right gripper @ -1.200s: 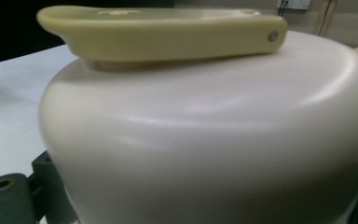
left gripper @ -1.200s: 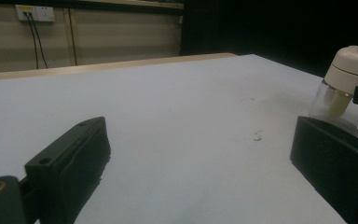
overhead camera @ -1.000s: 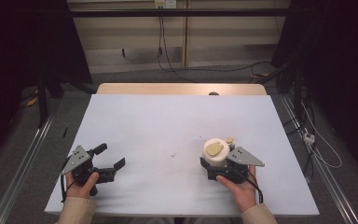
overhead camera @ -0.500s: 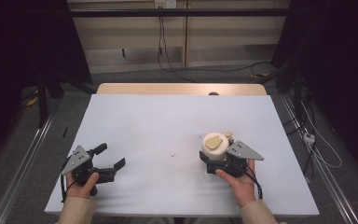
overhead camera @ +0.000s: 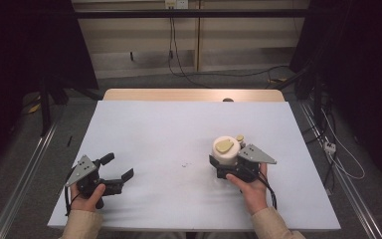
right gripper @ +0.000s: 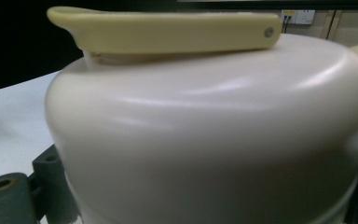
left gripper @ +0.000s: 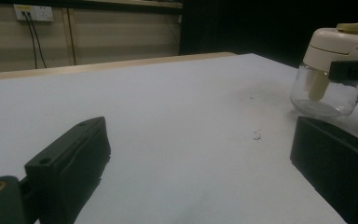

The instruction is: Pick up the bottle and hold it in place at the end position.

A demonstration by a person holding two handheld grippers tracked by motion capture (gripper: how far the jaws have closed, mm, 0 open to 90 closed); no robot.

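Observation:
A glass jar with a cream lid and a yellow flap on top stands right of the table's middle. My right gripper is shut on it, one black jaw on each side below the lid. In the right gripper view the cream lid and its yellow flap loom very close between the jaws. My left gripper rests open at the near left of the white table, holding nothing. The left gripper view shows the jar far to the right, its glass body looking empty.
A few small dark specks lie on the sheet between the grippers. A wooden strip borders the far edge, with a small dark object on it. Cables and metal rails run along the floor on both sides.
My right gripper has shifted the jar slightly away from the person and a little left. The left gripper has stayed put.

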